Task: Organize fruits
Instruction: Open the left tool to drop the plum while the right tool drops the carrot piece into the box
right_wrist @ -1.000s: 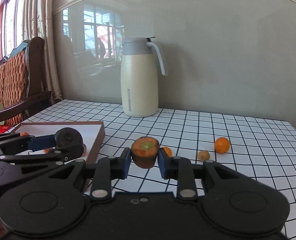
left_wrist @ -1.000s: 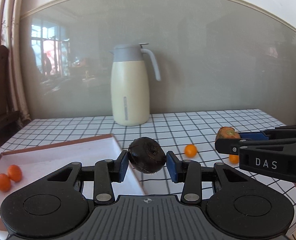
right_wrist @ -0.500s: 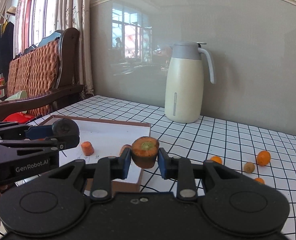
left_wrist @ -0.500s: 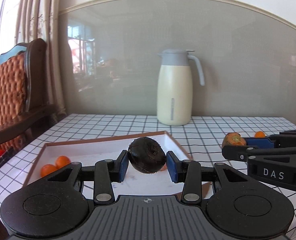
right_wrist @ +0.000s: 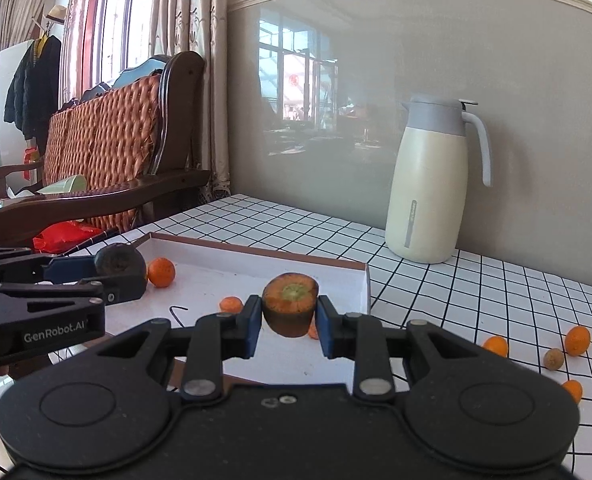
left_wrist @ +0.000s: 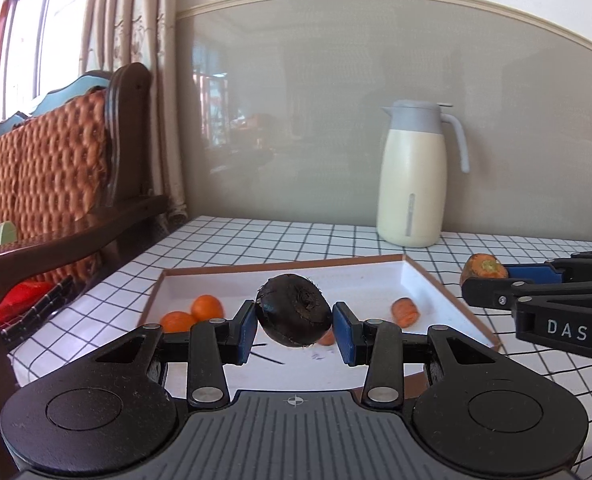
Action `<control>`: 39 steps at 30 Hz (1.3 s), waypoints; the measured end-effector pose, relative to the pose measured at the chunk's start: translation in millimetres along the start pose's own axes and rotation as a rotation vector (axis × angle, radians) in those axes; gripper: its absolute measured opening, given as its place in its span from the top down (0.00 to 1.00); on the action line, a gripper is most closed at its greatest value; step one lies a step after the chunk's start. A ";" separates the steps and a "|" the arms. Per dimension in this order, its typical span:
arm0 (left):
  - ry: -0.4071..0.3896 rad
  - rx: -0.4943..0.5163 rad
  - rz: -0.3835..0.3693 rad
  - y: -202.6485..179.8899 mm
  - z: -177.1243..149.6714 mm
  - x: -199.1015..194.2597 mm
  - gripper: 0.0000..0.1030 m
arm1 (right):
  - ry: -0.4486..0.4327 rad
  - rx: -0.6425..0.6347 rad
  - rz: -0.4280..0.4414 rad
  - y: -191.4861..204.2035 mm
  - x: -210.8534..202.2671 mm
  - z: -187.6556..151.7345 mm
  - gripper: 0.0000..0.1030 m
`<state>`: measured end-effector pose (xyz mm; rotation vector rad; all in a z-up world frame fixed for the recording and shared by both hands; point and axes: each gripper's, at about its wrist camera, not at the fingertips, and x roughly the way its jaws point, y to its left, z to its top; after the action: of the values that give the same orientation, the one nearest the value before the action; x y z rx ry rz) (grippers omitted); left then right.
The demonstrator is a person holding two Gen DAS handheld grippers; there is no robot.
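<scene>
My left gripper is shut on a dark brown round fruit and holds it above the white tray. My right gripper is shut on an orange carrot stub over the tray's near right part. Each gripper shows in the other's view: the right one with its stub beside the tray's right rim, the left one with the dark fruit over the tray's left side. In the tray lie two oranges and carrot pieces.
A cream jug with a grey lid stands at the back by the wall. Loose small oranges and a brownish fruit lie on the checked cloth to the right. A wooden chair stands past the table's left edge.
Both grippers have swung left across the table, each still gripping its load. The tray now lies straight ahead of both, and the jug has slid to the right in both views.
</scene>
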<state>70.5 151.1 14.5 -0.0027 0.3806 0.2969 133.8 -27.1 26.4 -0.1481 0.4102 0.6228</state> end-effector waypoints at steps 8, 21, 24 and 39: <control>0.006 -0.034 0.073 37.4 -4.2 4.7 0.60 | -0.015 -0.001 -0.008 0.9 11.9 10.5 0.80; 0.012 -0.061 0.131 67.9 -1.7 23.2 0.60 | -0.021 0.043 -0.022 -6.3 32.8 20.4 0.80; 0.017 -0.060 0.135 71.1 -1.6 30.4 0.60 | -0.015 0.048 -0.020 -6.7 39.7 21.1 0.80; 0.043 -0.074 0.142 74.7 -2.0 60.3 0.60 | 0.034 0.053 -0.041 -29.8 85.9 27.9 0.80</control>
<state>101.9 239.6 -5.6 -0.0549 0.4134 0.4512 223.8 2.1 16.5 -0.1160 0.4547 0.5687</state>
